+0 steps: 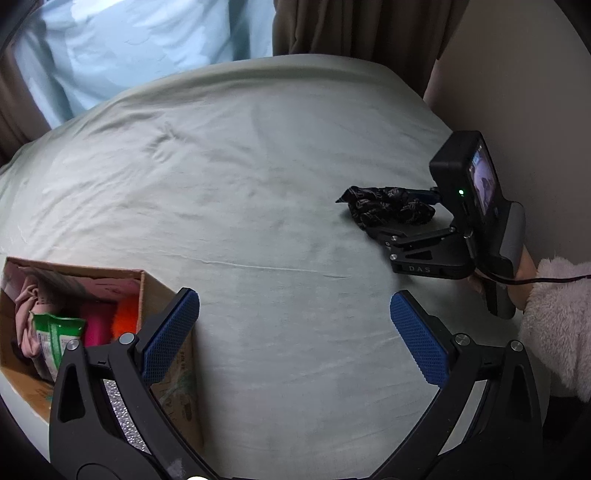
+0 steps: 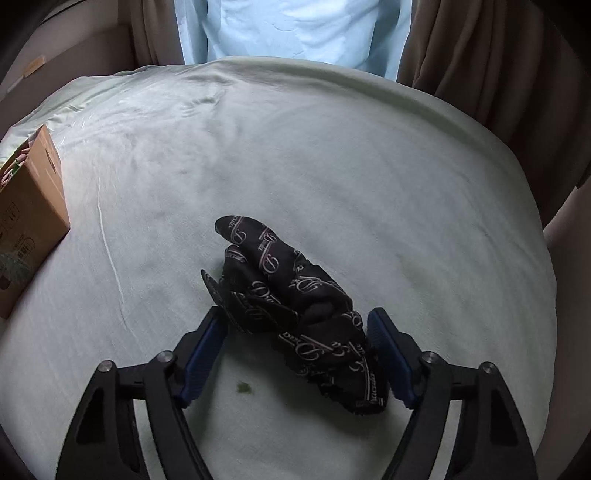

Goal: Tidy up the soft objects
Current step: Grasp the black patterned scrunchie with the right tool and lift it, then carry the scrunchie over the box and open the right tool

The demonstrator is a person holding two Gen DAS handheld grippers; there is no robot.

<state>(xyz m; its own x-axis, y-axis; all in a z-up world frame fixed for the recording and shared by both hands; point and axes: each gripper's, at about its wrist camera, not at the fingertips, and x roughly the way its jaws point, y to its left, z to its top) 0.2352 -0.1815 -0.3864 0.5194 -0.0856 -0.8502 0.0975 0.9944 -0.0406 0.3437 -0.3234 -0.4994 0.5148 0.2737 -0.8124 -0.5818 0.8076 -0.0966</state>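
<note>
Pale green bedsheet [image 2: 332,155], soft and lightly creased, covers the bed; brown curtains [image 2: 480,55] and light blue sheer [image 2: 295,26] behind the far edge. Black scarf [image 2: 295,306], thin fabric with pale script print, lies crumpled in an elongated heap toward the right edge of the bed, long axis diagonal from the right gripper [image 2: 297,354] away toward the far-left. Right gripper's blue textured pads [image 2: 388,354] are spread wide on either side of the scarf's near end; far-side pad touching the cloth, not clamped. Left gripper [image 1: 295,336] spread wide, holding nothing, above bare sheet. Cardboard box [image 1: 155,291] at the bed's left edge, rigid, open-topped, holding pink cloth [image 1: 27,314], a green packet [image 1: 55,332], something orange and fuzzy [image 1: 125,319]. Small green speck [image 2: 243,387] on the sheet by the right gripper.
</note>
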